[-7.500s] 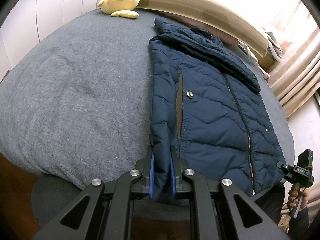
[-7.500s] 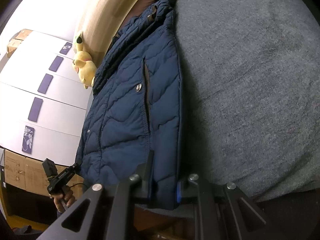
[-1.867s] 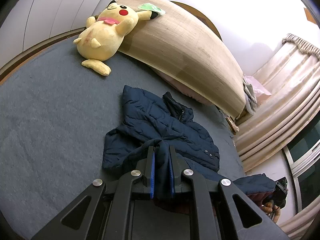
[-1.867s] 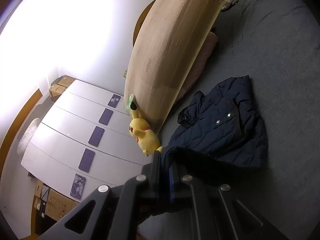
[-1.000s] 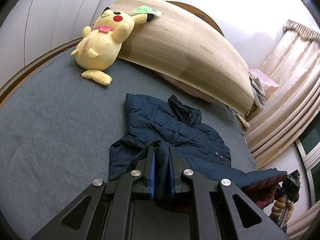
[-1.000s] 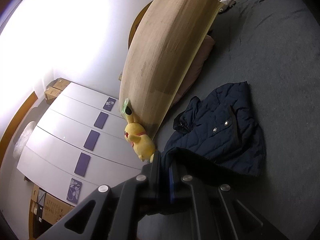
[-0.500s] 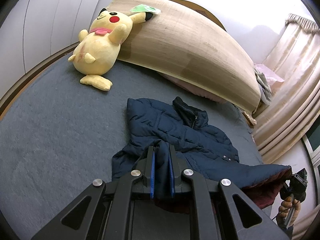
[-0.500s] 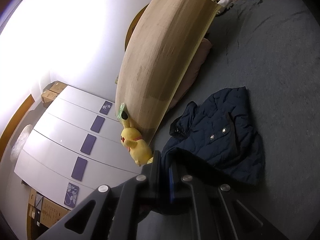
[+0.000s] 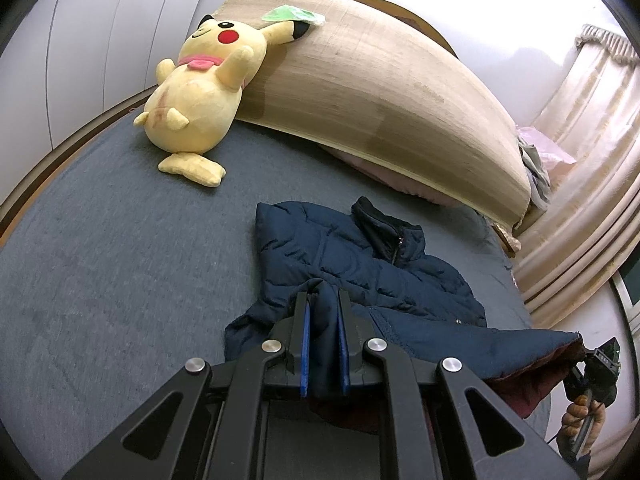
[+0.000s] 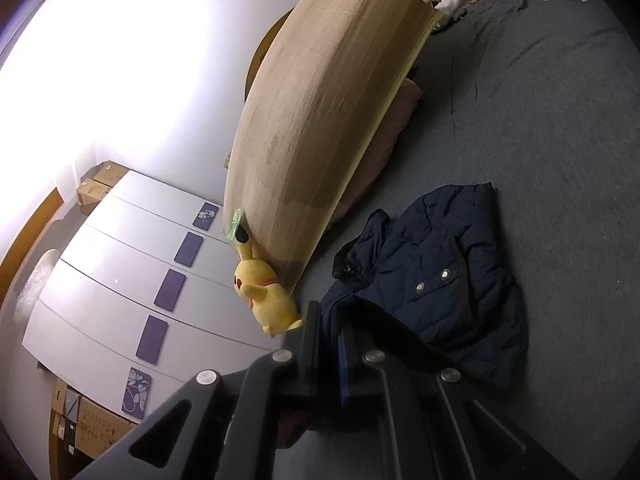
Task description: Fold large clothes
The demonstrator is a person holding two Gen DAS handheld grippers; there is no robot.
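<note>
Surroundings: yellow plush toy (image 9: 204, 96) far ahead-left of left gripper (image 9: 323, 312), leaning on tan mat (image 9: 380, 96) propped at bed (image 9: 100, 272) head; curtains (image 9: 592, 184) off to the right; white wardrobe (image 10: 132, 292) left of right gripper (image 10: 329, 322).
In the way: nothing between the grippers and the collar.
Jacket: navy jacket (image 9: 360, 264) spread on bed just ahead, hem lifted toward both tools, maroon lining showing.
Left gripper: clamped on hem.
Right gripper: clamped on the hem's other corner.
</note>
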